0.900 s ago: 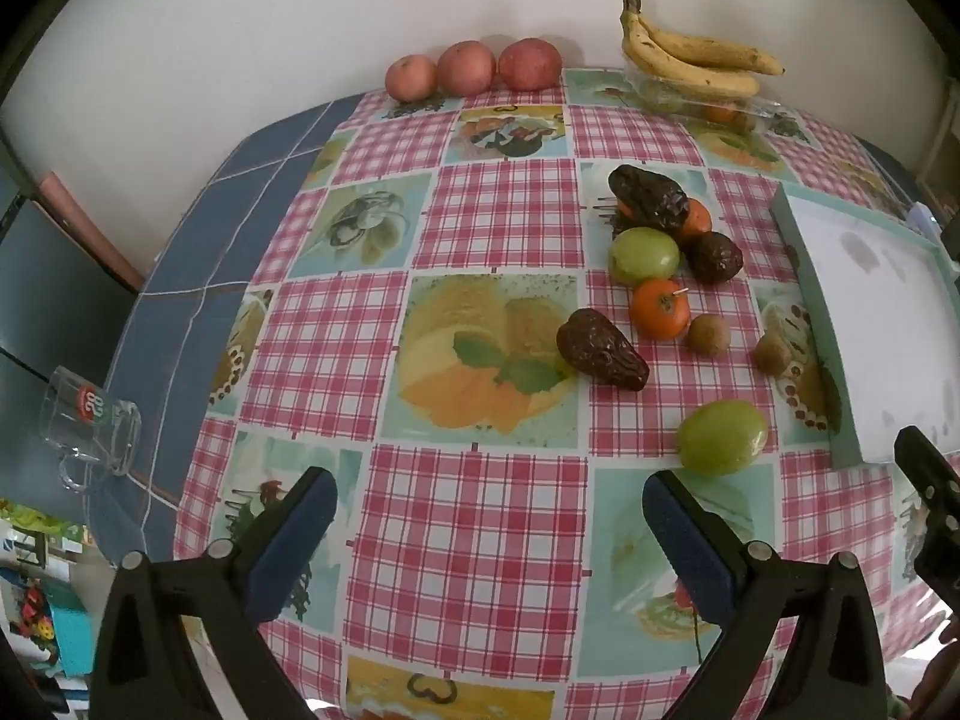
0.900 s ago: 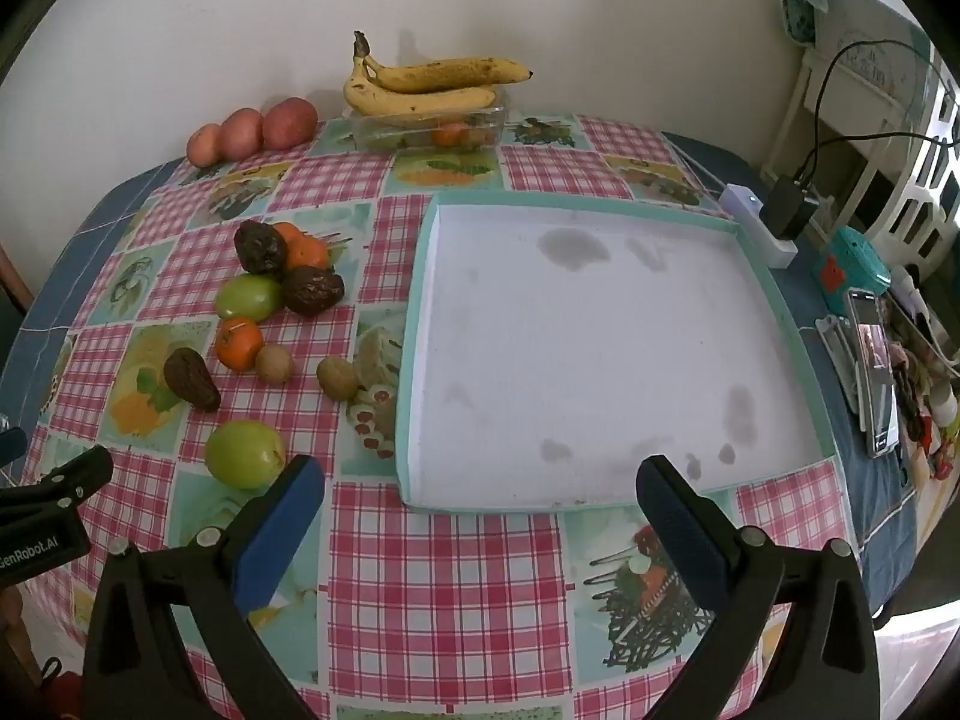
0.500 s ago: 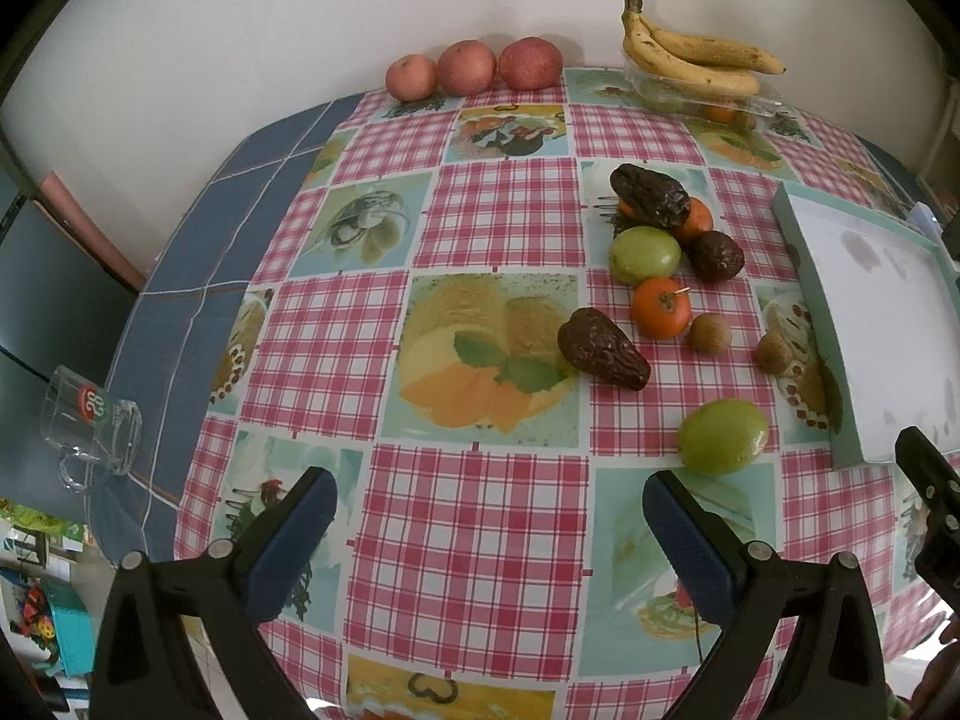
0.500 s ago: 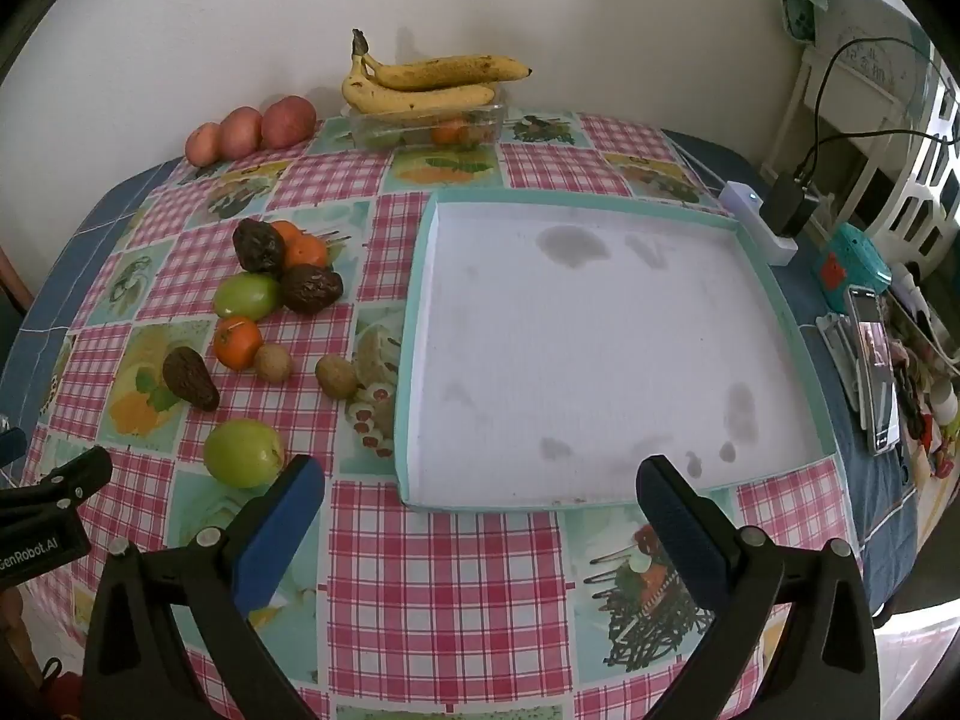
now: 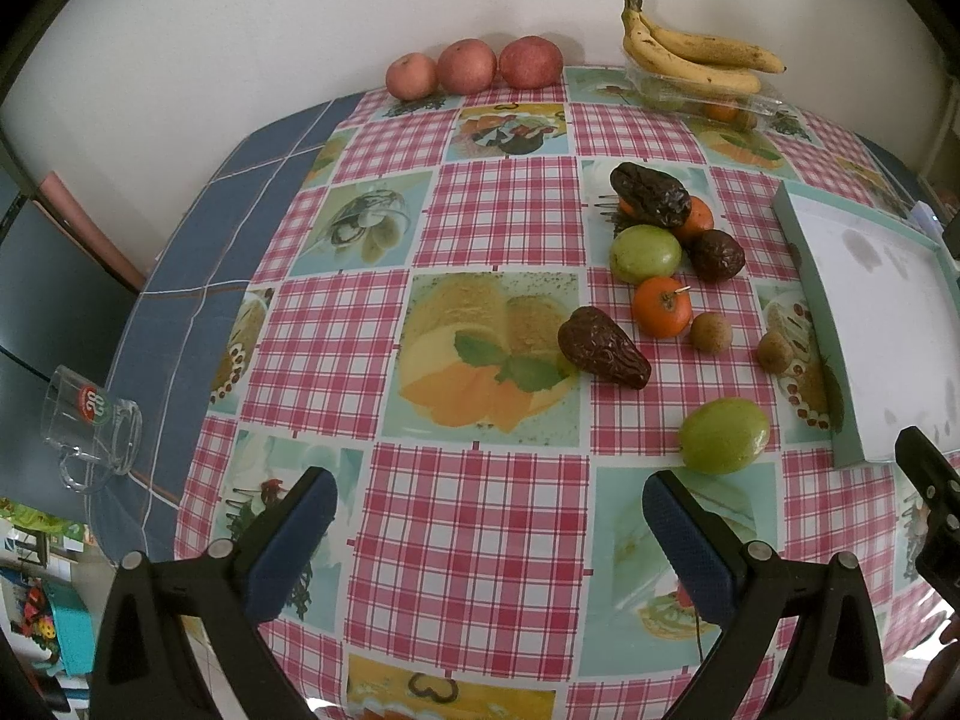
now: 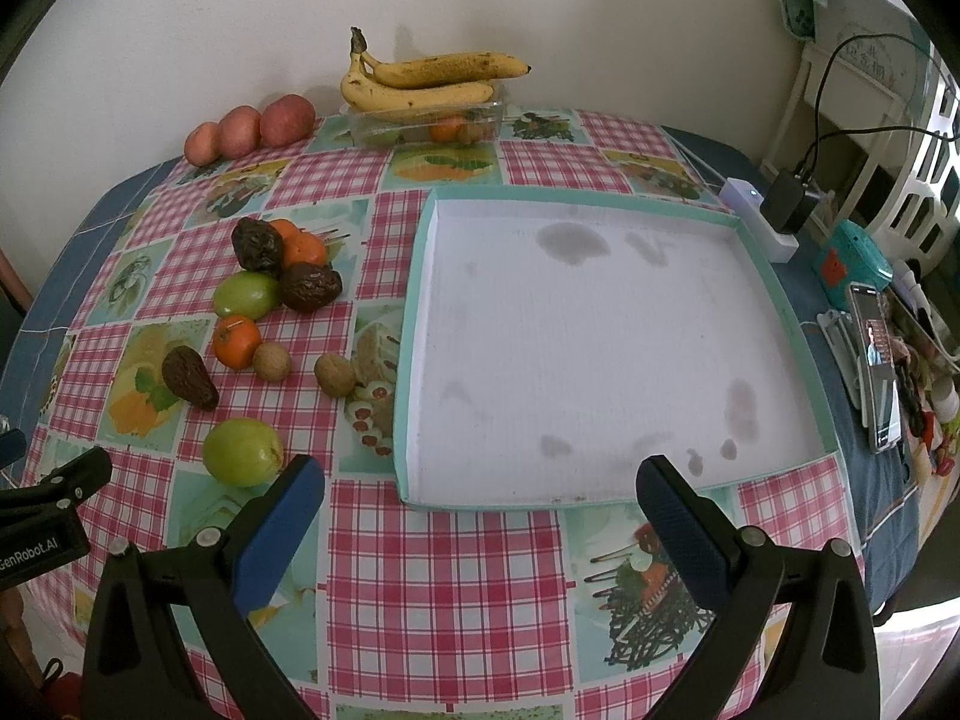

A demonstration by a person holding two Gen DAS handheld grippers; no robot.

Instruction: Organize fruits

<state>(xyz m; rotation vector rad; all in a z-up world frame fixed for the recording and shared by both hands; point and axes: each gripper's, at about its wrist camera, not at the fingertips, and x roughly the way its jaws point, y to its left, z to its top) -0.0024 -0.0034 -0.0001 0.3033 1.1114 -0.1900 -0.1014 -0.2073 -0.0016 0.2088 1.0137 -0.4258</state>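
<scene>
Loose fruit lies on the checked tablecloth: a near green fruit (image 5: 723,435) (image 6: 242,451), a wrinkled dark fruit (image 5: 603,347) (image 6: 189,377), an orange (image 5: 661,306) (image 6: 236,341), two small brown fruits (image 5: 710,332) (image 6: 334,374), and a far cluster with another green fruit (image 5: 645,252) (image 6: 246,294). A shallow teal-rimmed white tray (image 6: 774,300) (image 5: 804,252) sits empty to their right. My left gripper (image 5: 489,531) hovers open above the near cloth, left of the near green fruit. My right gripper (image 6: 480,519) hangs open over the tray's front edge. Neither holds anything.
Three red apples (image 5: 471,66) and bananas (image 6: 420,84) on a clear box stand against the back wall. A glass mug (image 5: 90,420) sits at the table's left edge. A phone (image 6: 877,372), charger (image 6: 786,204) and clutter crowd the right side.
Both views have shifted very slightly; the fruits and tray lie as before, and both grippers stay open and empty.
</scene>
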